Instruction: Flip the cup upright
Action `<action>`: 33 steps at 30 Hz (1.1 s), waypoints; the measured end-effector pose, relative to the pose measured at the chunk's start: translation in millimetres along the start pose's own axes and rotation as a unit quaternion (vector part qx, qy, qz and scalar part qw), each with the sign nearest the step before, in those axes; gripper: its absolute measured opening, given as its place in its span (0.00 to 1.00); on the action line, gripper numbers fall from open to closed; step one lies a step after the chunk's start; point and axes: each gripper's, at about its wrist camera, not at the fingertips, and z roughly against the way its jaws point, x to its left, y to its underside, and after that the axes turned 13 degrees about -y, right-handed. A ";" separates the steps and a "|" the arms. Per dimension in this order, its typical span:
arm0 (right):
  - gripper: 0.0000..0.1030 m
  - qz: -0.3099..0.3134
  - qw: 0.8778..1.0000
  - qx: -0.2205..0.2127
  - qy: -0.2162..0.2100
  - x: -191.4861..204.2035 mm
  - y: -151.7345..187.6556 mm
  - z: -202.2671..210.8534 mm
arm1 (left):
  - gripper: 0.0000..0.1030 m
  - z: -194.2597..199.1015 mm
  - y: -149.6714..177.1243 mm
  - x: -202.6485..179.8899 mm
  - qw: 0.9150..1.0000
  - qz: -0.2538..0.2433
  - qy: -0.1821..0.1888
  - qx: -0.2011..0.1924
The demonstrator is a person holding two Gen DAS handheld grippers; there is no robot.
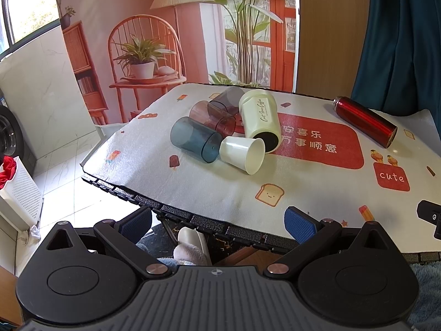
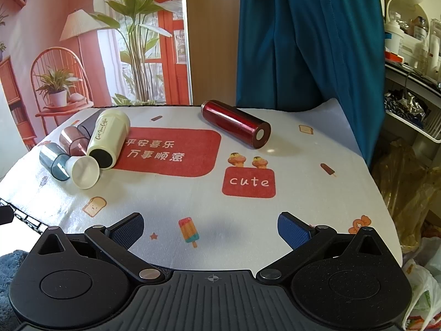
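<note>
Several cups lie on their sides in a cluster on the table: a small white cup (image 1: 244, 151) (image 2: 84, 171), a blue see-through cup (image 1: 193, 139) (image 2: 53, 162), a pink see-through cup (image 1: 212, 118) (image 2: 72, 140), a grey see-through cup (image 1: 228, 98) (image 2: 86, 127) and a cream coffee tumbler (image 1: 259, 118) (image 2: 109, 138). A red metal flask (image 1: 365, 121) (image 2: 235, 124) lies apart to the right. My left gripper (image 1: 217, 224) is open and empty at the table's near edge. My right gripper (image 2: 210, 231) is open and empty above the cloth, short of the flask.
The table carries a printed cloth (image 1: 303, 182) (image 2: 193, 198) with a red panel. A teal curtain (image 2: 303, 41) hangs behind the table. A shelf with clutter (image 2: 413, 55) stands at the right. A white basket (image 1: 19, 193) stands on the floor at the left.
</note>
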 end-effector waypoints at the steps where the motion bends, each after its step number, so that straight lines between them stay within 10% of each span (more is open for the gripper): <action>1: 1.00 0.000 1.000 0.000 0.000 0.0 -0.1 0.0 | 1.00 0.0 0.0 0.0 1.000 0.000 0.000 0.000; 33: 1.00 0.003 1.000 0.006 -0.004 -3.2 -10.1 -5.6 | 1.00 -3.4 -14.6 -5.6 1.000 -0.006 -0.013 -0.019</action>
